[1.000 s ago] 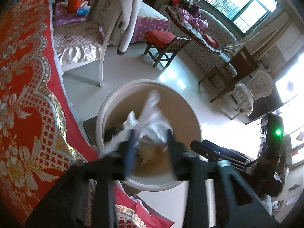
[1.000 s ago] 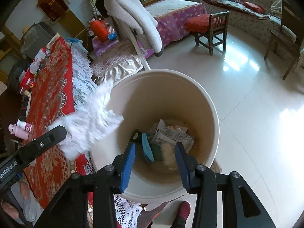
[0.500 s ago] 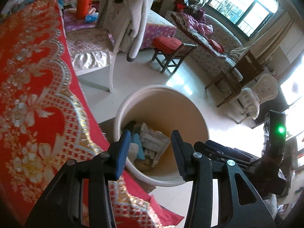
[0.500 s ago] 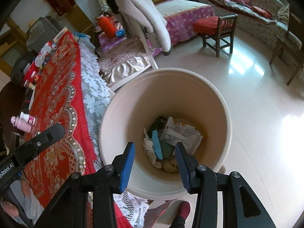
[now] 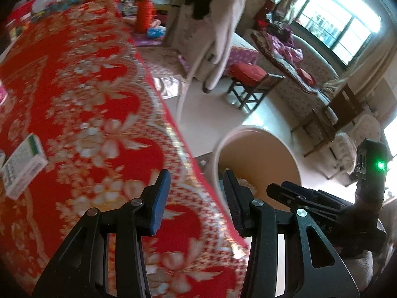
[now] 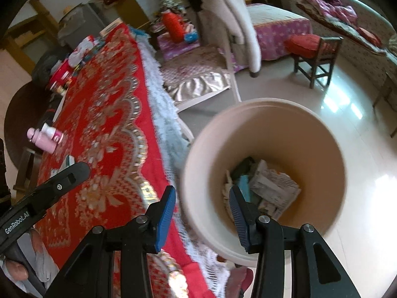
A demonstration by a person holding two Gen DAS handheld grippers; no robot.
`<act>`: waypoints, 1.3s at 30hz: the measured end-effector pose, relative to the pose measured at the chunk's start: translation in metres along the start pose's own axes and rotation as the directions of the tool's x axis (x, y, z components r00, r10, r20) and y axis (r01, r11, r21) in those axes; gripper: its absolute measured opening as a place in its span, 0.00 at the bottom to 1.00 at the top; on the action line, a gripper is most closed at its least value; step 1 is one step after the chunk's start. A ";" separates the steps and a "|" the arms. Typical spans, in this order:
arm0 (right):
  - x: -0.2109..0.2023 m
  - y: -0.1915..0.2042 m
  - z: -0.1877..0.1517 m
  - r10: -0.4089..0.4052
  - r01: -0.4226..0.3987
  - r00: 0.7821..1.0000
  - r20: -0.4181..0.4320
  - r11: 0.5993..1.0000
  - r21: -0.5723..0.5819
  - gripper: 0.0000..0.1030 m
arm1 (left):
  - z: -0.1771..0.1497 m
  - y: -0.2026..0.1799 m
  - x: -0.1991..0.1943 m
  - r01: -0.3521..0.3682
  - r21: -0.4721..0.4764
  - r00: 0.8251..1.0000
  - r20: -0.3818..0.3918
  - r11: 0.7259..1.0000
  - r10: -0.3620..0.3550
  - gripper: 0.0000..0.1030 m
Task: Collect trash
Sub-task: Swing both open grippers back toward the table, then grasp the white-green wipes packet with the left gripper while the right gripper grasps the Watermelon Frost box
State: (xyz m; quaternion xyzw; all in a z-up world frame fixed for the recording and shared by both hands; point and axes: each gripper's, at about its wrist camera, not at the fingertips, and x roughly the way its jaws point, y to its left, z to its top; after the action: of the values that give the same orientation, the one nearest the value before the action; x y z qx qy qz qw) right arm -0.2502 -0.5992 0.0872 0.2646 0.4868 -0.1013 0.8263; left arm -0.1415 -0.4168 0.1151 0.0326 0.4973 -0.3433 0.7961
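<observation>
Blue-padded tools (image 5: 196,193) (image 6: 202,211) wide apart, empty.

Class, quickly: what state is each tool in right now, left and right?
Left tool: open, holding nothing, over the edge of the red tablecloth.
Right tool: open, holding nothing, by the rim of the bin.

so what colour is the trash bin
Cream or beige trash bin, clearest in the right wrist view.
</observation>
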 end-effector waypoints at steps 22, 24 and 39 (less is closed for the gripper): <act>0.056 0.139 -0.007 0.103 -0.119 0.990 -0.101 0.978 -0.173 0.42 | -0.005 0.187 -0.072 -0.200 -0.257 0.975 0.046 0.945 0.219 0.41; 0.059 0.148 -0.007 0.106 -0.124 0.989 -0.105 0.975 -0.182 0.42 | 0.004 0.211 -0.072 -0.218 -0.287 0.970 0.042 0.933 0.240 0.41; 0.094 0.233 -0.014 0.131 -0.178 0.974 -0.185 0.947 -0.268 0.42 | 0.002 0.307 -0.050 -0.199 -0.224 0.976 -0.137 0.954 0.171 0.41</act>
State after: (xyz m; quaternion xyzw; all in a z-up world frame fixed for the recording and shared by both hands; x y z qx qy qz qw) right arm -0.1142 -0.3880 0.0798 0.1888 0.5408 0.0566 0.8177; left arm 0.0244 -0.1586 0.0677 0.0039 0.5750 -0.2028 0.7926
